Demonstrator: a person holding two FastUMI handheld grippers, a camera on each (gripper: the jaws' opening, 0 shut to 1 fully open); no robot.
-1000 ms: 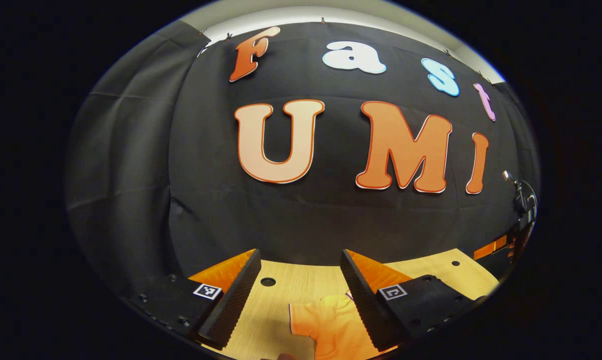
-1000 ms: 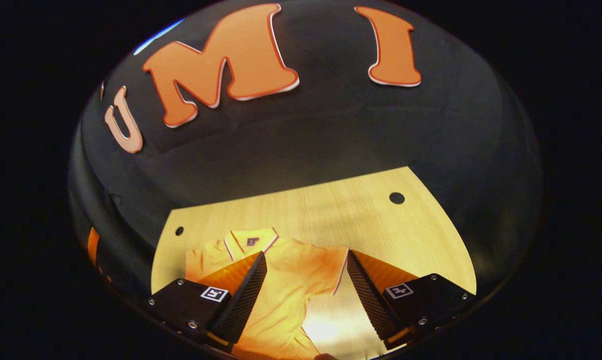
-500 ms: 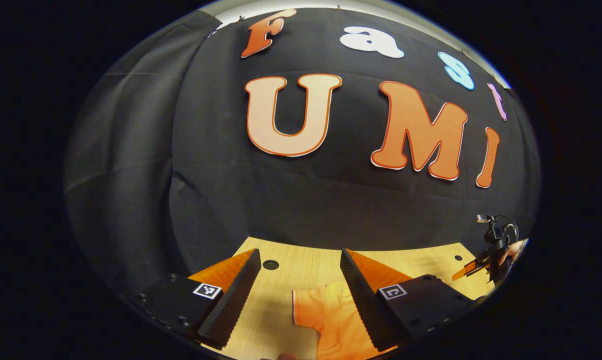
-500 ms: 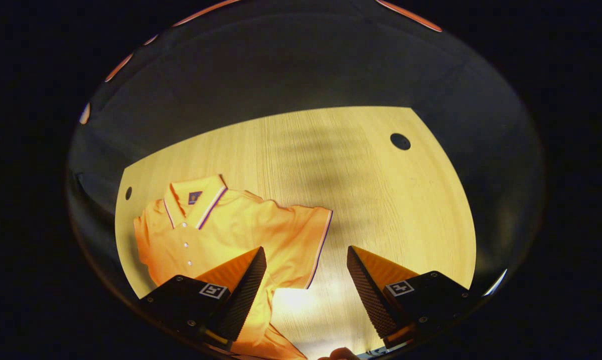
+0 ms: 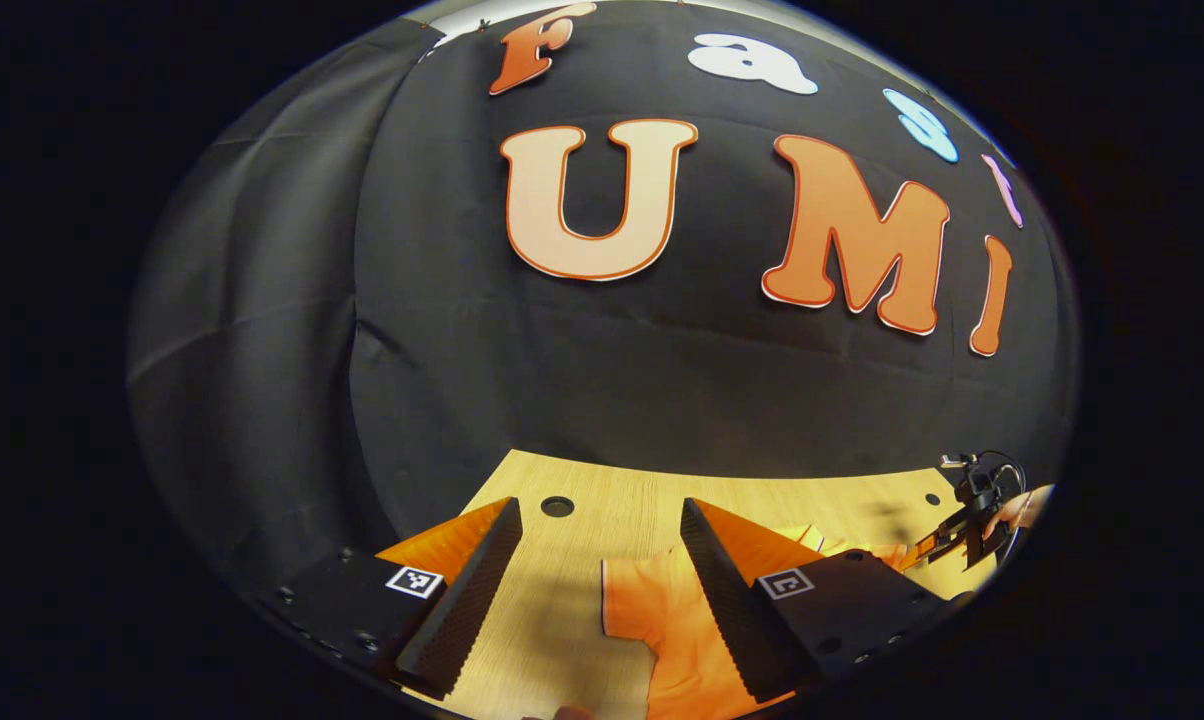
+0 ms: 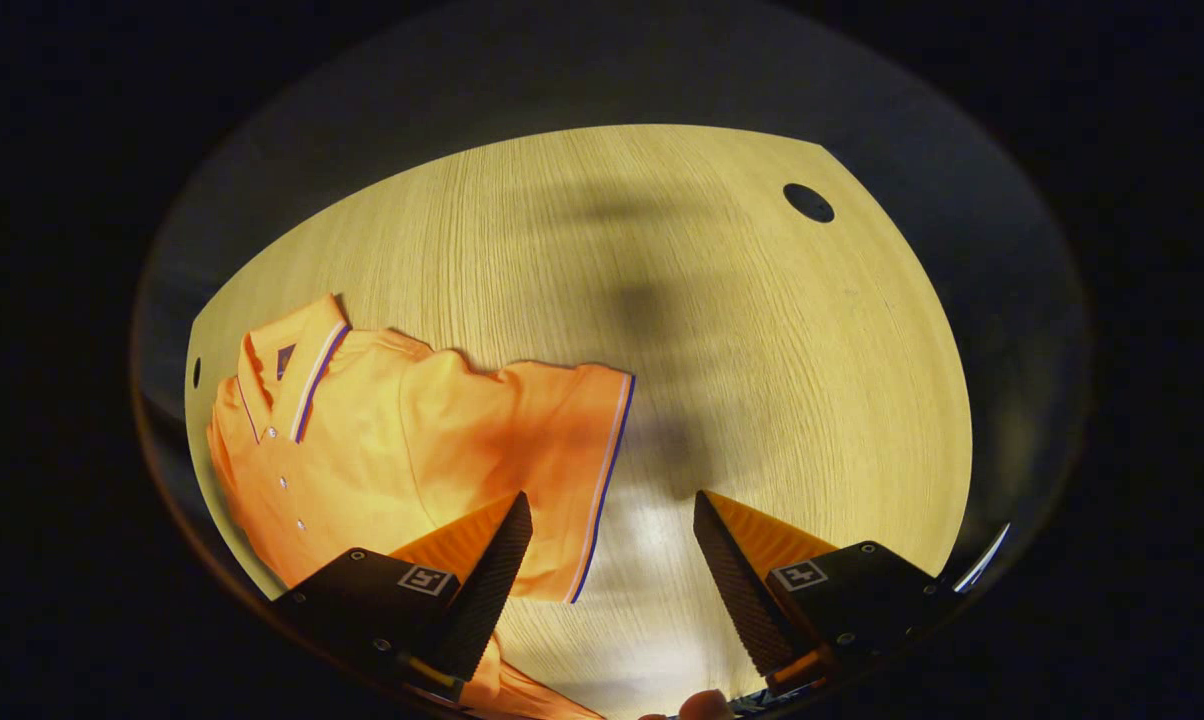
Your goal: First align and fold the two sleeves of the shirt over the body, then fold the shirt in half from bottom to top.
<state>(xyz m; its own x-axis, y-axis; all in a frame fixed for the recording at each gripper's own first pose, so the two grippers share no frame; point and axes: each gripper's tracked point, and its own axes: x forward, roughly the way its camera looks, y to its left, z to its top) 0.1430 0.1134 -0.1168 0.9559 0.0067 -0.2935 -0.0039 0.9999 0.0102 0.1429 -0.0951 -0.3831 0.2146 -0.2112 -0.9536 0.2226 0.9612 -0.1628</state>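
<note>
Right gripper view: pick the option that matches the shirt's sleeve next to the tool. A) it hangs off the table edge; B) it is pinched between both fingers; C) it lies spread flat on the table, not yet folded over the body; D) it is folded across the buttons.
C: the sleeve lies flat beside the shirt body on the table, and the right tool is open above it.

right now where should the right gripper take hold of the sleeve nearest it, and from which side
Grip the sleeve at its striped cuff edge, coming down from above on the bare-table side. The cuff lies flat and spread, its free edge facing the open right gripper, so one finger can probably slide under the hem.
</note>
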